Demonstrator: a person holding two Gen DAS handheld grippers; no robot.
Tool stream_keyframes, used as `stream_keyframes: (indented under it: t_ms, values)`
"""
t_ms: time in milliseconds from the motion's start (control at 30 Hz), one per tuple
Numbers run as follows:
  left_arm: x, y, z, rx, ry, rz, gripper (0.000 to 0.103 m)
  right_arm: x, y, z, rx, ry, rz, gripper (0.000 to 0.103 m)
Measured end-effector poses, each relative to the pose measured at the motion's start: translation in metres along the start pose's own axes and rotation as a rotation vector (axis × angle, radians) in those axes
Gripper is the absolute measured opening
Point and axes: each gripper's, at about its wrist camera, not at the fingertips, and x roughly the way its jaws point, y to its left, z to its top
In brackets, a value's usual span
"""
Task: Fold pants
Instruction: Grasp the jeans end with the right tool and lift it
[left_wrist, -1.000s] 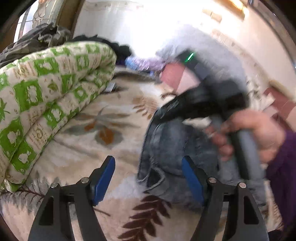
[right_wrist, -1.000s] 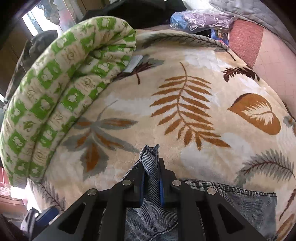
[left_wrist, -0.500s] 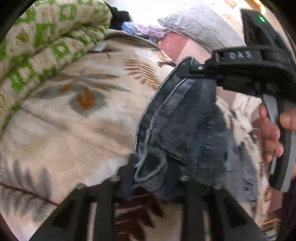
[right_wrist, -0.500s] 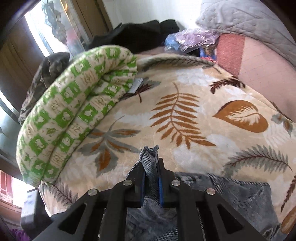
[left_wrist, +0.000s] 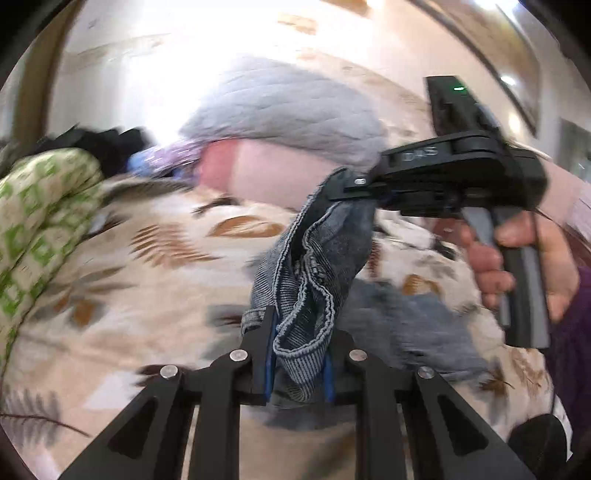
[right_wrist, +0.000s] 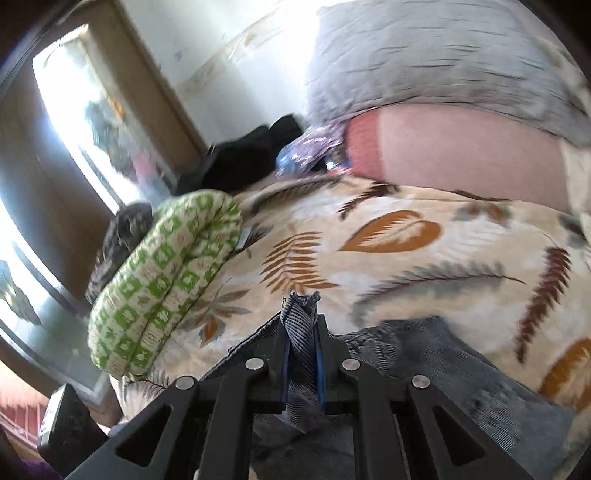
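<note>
Pants (left_wrist: 314, 280), grey-blue denim, hang lifted between the two grippers above the bed, the rest trailing on the leaf-print blanket (left_wrist: 155, 258) at lower right of both views.

Left gripper (left_wrist: 300, 363): fingers have just been closing and now pinch a bunched hem or waistband edge, narrow gap filled by cloth.

Right gripper (right_wrist: 302, 363): fingers clamped tight on a thin fold of denim, its tip poking up past them. The left view shows this gripper from the side, at upper right, held by a hand (left_wrist: 517, 258) with a purple sleeve.

Open room: wide blanket centre and right. Left edge bounded by a rolled green-patterned quilt (right_wrist: 162, 280); far edge by a grey quilted cover (right_wrist: 443, 55) over pink bedding.

Only the right view shows the bright window (right_wrist: 74, 122) at upper left.
</note>
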Motion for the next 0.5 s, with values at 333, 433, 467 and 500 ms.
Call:
stream_keyframes:
  t_ms: [333,433,467,500]
  values:
    - [0.065,-0.145,0.015,0.185,0.095,-0.216,0.02,-0.089,-0.138,-0.033,0.19,-0.097,-0.047,0.011]
    - [0.091,-0.179,0.009,0.245,0.134,-0.228,0.02,-0.104,-0.182,-0.049,0.265,-0.127,-0.049,0.011]
    - [0.101,-0.19,0.004,0.263,0.15,-0.227,0.02,-0.106,-0.196,-0.055,0.294,-0.133,-0.043,0.011]
    - [0.109,-0.197,0.001,0.273,0.165,-0.227,0.02,-0.109,-0.21,-0.061,0.319,-0.138,-0.035,0.011]
